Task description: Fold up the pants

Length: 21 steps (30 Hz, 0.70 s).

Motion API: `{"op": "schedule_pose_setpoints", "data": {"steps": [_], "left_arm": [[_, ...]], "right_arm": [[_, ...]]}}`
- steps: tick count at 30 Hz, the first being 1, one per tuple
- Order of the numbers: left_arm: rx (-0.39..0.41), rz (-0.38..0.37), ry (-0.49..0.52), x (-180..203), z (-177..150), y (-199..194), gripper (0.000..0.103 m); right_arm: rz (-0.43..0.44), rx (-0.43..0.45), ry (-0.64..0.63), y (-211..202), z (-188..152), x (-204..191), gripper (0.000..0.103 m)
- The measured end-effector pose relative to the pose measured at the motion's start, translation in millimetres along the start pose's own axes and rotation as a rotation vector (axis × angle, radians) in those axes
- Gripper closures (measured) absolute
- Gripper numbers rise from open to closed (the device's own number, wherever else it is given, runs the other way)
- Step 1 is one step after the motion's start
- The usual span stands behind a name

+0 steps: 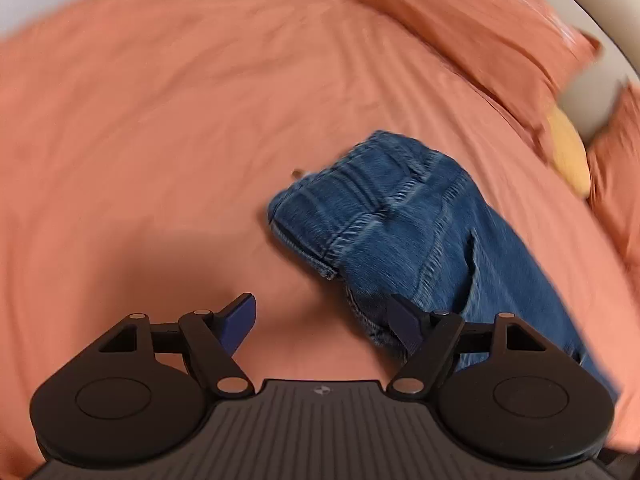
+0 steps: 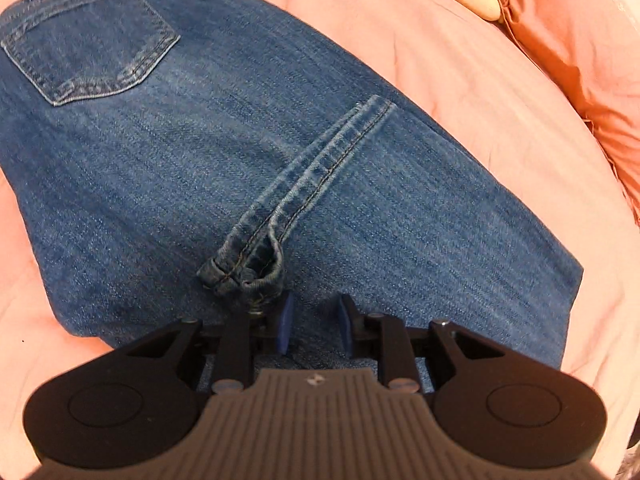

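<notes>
Blue jeans [image 1: 400, 232] lie folded on the salmon bed sheet [image 1: 160, 120], waistband end towards the middle of the left wrist view. My left gripper [image 1: 322, 304] stands wide open over bare sheet at the jeans' near edge, with nothing between its fingers; its right finger [image 1: 404, 320] overlaps the denim. In the right wrist view the jeans [image 2: 200, 160] fill the frame, back pocket [image 2: 92, 40] at top left. A leg hem [image 2: 248, 268] lies on top of the denim, just ahead of my right gripper [image 2: 314, 320]. Its jaws stand a narrow gap apart with no cloth pinched.
Salmon pillows [image 1: 480, 32] lie at the head of the bed, seen also as pillows [image 2: 580, 60] at the right. A yellow cushion [image 1: 568, 156] sits between them. A pale wall or headboard [image 1: 592, 100] is behind. Bare sheet [image 2: 480, 100] stretches beyond the jeans.
</notes>
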State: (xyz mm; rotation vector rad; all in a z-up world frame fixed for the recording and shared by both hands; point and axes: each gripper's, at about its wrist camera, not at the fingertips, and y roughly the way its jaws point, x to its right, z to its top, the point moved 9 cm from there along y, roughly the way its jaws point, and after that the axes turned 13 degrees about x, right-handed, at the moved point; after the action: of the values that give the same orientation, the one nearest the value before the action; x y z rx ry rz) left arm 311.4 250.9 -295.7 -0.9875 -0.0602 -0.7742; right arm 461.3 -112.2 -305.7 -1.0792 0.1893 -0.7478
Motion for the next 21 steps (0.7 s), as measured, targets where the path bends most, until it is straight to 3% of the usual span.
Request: {"op": "schedule_pose_setpoints", "data": {"steps": [3, 5, 6, 7, 8, 9, 10, 17, 21], "left_arm": [[-0.035, -0.012, -0.1, -8, -6, 16, 0.016], [-0.077, -0.038, -0.11, -9, -13, 25, 0.03], [-0.102, -0.044, -0.093, -10, -18, 29, 0.048], [-0.117, -0.039, -0.082, -13, -22, 31, 0.06], [-0.131, -0.018, -0.062, -16, -26, 32, 0.065], [-0.149, 0.024, -0.023, -20, -30, 34, 0.087], [-0.164, 0.083, 0.029, -27, -35, 37, 0.098], [-0.132, -0.006, 0.016, -39, -38, 26, 0.094], [-0.073, -0.087, -0.087, -40, -29, 5, 0.035]], "right_arm": [[-0.004, -0.011, -0.005, 1, 1, -2, 0.083], [-0.003, -0.015, 0.001, 2, 0, -1, 0.083], [-0.001, -0.017, 0.003, 2, 0, -1, 0.083], [0.0, -0.019, 0.005, 3, 1, -1, 0.083], [0.002, -0.022, 0.006, 6, 3, -1, 0.083], [0.003, -0.023, 0.008, 7, 4, -1, 0.083], [0.003, -0.024, 0.008, 8, 4, -1, 0.083], [0.003, -0.013, 0.033, 7, 3, 7, 0.082], [-0.001, -0.012, 0.022, 6, 2, 8, 0.082]]}}
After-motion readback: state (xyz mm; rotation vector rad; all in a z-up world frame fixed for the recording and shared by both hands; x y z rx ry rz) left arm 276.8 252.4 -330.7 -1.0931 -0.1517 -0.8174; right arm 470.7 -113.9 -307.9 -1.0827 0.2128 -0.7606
